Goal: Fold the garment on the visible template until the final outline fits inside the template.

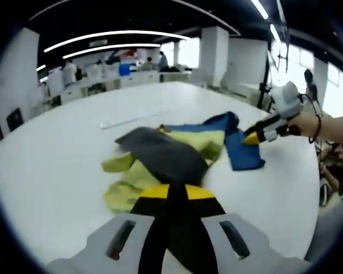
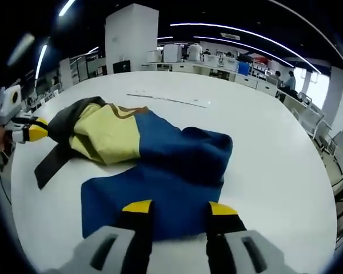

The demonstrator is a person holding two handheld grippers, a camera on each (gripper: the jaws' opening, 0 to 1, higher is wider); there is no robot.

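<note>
**Garment bunched on white desk, both claws at its edges: risks and blind spots**

Item: one garment, panels of blue, pale yellow and dark grey, lying crumpled near the middle of a round white desk. Not flat; layers overlap and a dark strip trails off one side.

Left claw: jaws together, clamped on a dark grey part of the garment that runs down between the yellow tips. Also seen in the right gripper view at the far dark edge.

Right claw: jaws apart, one either side of the blue hem; the cloth lies between or under them. Whether the tips touch the fabric I cannot tell. In the left gripper view it sits at the blue corner, held by a hand.

Risks, as judged:
- Pulling with the left claw while the right has no hold would likely drag the whole heap across the desk, not spread it.
- A pinch through several layers could lock in the creases and leave a lumpy fold with a wide outline.
- The trailing dark strip may stick out past the final shape.

Hard to make out:
- The template: a thin pale line lies on the desk beyond the garment; whether it is the template edge is unclear.
- Garment type, sleeves and collar are lost in the folds.
- The underside of the cloth is hidden.
</note>
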